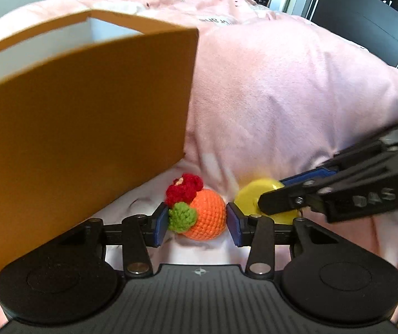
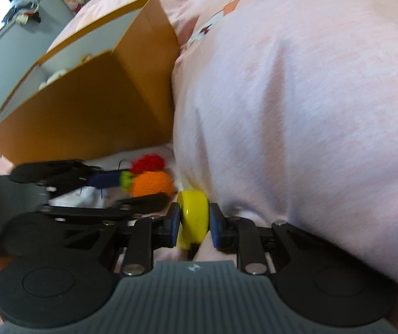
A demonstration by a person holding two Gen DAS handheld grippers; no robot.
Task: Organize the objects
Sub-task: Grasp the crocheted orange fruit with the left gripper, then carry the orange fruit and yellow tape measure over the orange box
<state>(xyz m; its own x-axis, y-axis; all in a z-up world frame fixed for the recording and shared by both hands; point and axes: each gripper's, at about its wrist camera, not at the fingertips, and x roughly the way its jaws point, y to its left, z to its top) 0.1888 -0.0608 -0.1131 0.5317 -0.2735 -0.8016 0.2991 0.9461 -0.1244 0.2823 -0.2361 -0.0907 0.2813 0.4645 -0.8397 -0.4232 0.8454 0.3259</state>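
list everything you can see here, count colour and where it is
crochet ball: 1, orange with red and green knitted bits, on the bedding in front of the box, between the left jaws
disc: 1, yellow, on the bedding to the right of the ball, at the foot of the pillow
box: 1, orange-brown card with white inside, open top, left of the pillow; pale items inside, too unclear to name
pillow: 1, pale pink, right of the box
bedding: pink and white, under everything
left gripper: 1, black with blue pads, around the ball
right gripper: 1, black with blue pads, jaws either side of the disc
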